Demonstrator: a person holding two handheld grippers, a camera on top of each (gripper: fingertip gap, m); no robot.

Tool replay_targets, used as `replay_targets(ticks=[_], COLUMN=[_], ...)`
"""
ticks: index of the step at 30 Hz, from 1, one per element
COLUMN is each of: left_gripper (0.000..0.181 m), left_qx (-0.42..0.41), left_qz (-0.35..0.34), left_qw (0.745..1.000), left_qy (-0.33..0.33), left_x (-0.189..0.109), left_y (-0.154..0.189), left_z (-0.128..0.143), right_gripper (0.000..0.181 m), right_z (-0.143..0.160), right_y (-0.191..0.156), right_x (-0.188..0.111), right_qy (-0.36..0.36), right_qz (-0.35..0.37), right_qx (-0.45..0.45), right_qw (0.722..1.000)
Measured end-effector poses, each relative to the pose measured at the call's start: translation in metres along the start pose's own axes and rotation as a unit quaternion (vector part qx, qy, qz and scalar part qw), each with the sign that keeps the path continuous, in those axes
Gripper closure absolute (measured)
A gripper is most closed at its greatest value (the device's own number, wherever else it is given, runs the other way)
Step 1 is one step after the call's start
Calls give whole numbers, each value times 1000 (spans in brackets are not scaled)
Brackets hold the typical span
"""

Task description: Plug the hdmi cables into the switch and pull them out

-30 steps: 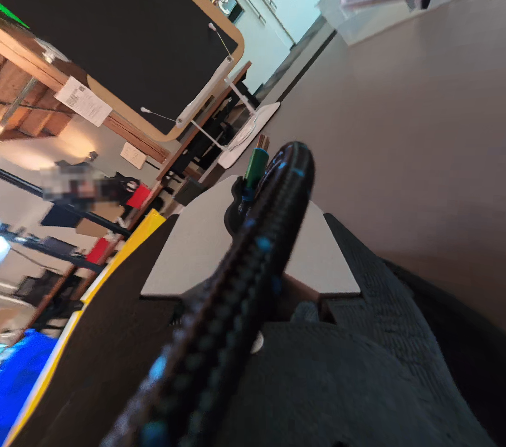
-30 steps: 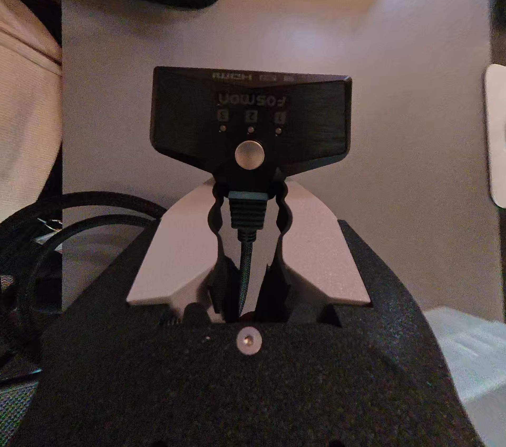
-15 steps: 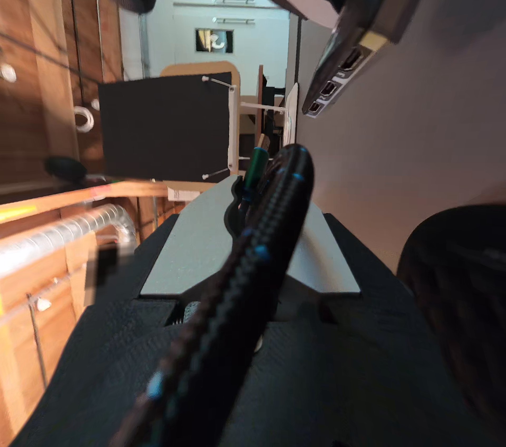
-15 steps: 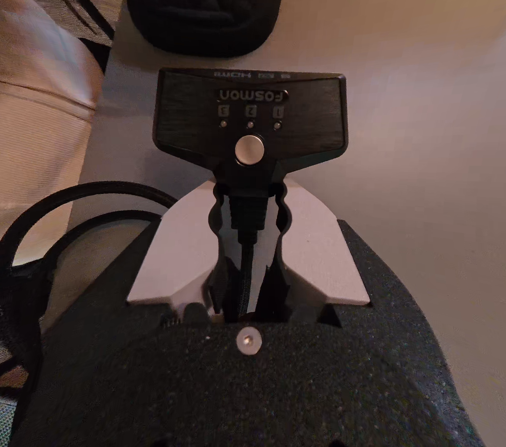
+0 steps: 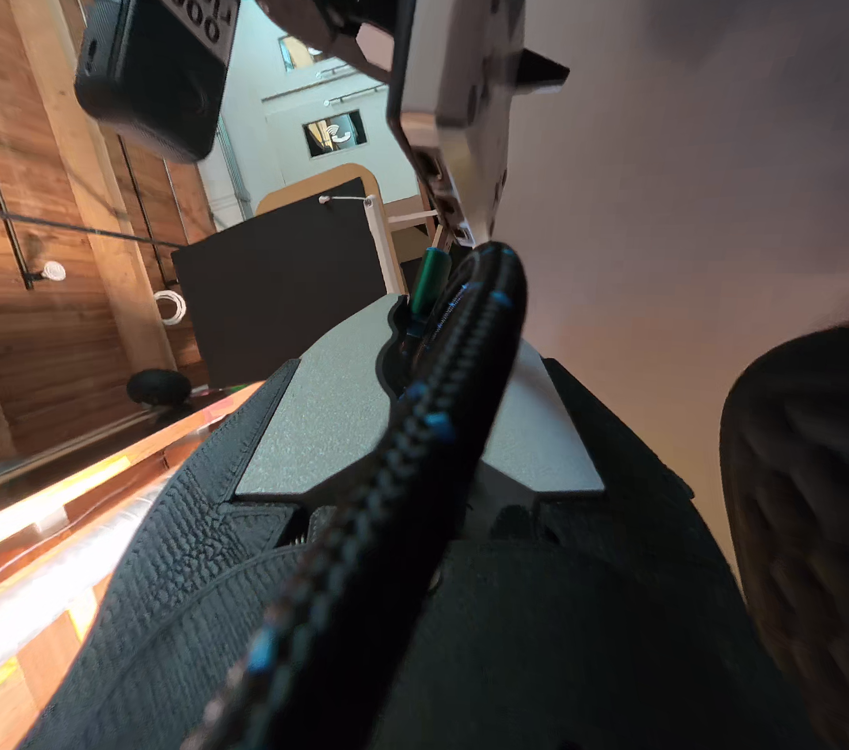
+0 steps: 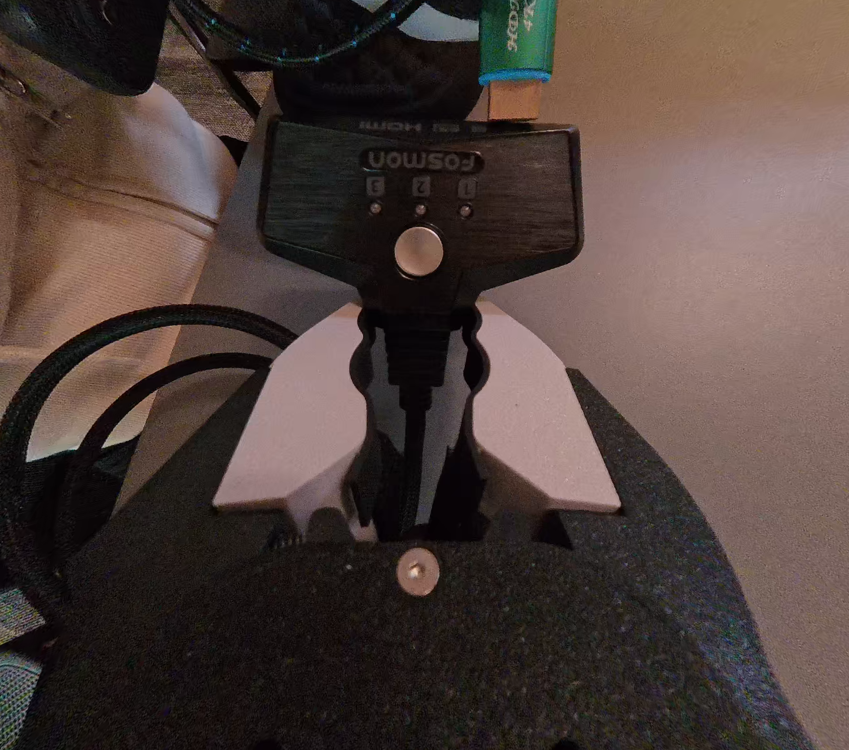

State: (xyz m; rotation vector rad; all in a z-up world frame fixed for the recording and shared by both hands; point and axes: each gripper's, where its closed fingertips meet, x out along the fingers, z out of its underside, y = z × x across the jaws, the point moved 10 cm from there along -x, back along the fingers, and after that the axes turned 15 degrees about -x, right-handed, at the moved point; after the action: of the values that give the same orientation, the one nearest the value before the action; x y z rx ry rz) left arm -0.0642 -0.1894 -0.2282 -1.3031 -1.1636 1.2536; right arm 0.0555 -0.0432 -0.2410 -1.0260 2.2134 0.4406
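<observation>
- HDMI switch [image 6: 420, 195]: black, wedge-shaped, lifted clear of the grey counter [image 6: 712, 268]. Round silver button [image 6: 418, 252] and three small indicator dots on its top face.
- Its own black pigtail cable [image 6: 416, 365] leaves the narrow end; the right hand-held gripper [image 6: 419, 337] is clamped on the ribbed strain relief there, and that grip carries the switch.
- In the left wrist view the port edge of the switch [image 5: 448, 195] faces the camera. A row of sockets shows, all apparently vacant, though blur makes this uncertain.
- Green HDMI plug [image 6: 519, 25], gold tip [image 6: 513, 101] just at the far edge of the switch, above its right-hand end. Not yet seated, as far as can be told.
- Left hand-held gripper [image 5: 416, 305] is closed on that plug. Its braided black-and-blue cable [image 5: 459, 365] loops back over the fingers and hides much of the approach.
- Step in hand, by my reading: lining the plug up with an input socket.
- Next move calls for squaring the tip to the socket, then a straight push while the right side braces the switch.
- Risk: a tilted entry jams on the socket rim.
</observation>
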Motion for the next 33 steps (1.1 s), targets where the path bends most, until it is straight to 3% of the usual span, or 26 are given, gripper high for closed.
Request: replay_targets(ticks=[10,18,33], left_gripper=[166,167,167], left_qx=[23,24,12], left_qz=[7,23,-8], left_qw=[1000,999,996], left_qy=[-3,31,83], left_x=[4,-4,8], left_y=[2,0,9], left_z=[2,-7,6], right_gripper=[143,143,144], right_z=[8,19,25], right_y=[2,9,17], right_x=[2,-4,-10], right_qy=[15,22,34], right_qz=[10,54,102], right_qx=[10,41,27], right_qw=[1000,997,994])
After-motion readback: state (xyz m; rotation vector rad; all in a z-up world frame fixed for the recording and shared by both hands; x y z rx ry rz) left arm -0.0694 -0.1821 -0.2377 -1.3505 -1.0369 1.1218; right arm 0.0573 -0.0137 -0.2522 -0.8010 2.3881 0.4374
